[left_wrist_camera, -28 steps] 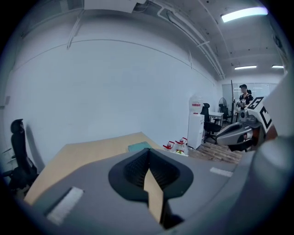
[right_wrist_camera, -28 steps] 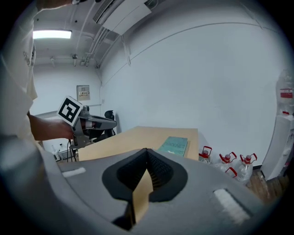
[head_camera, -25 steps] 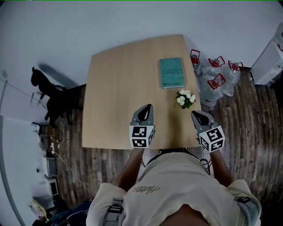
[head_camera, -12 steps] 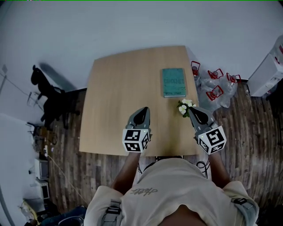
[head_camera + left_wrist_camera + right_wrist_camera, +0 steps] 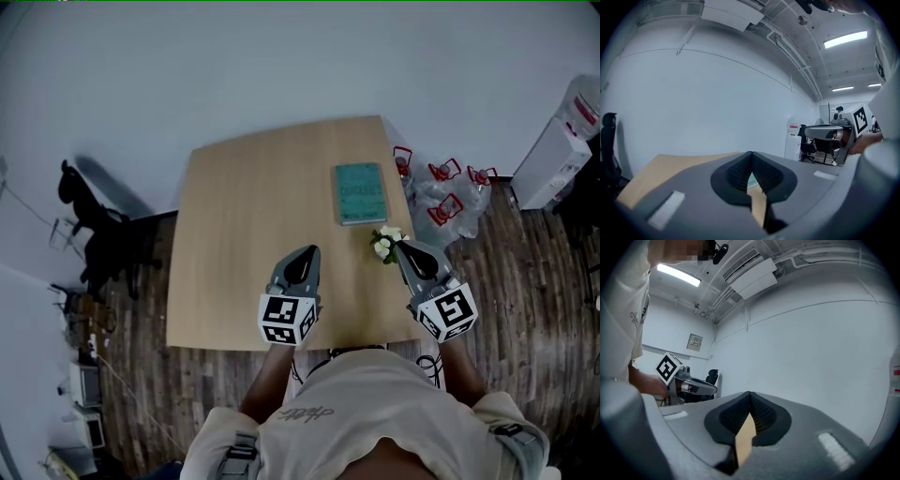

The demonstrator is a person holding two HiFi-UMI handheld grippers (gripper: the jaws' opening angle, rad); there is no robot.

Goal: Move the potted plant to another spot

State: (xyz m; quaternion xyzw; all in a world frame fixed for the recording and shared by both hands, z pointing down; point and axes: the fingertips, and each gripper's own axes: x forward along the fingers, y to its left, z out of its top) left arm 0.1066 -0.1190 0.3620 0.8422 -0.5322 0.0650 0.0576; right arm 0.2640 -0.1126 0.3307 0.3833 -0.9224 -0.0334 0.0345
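Potted plant sits by the table's right edge, toward the near corner. Book lies flat just beyond it, not touching. Left gripper hangs over the near edge and right gripper is just beside the plant, both with jaws together and empty. Bottles are piled on the floor off the right edge.

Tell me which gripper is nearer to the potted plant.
Right. The right gripper has its tip just beside the potted plant; the left gripper is well off to the plant's left, above the table.
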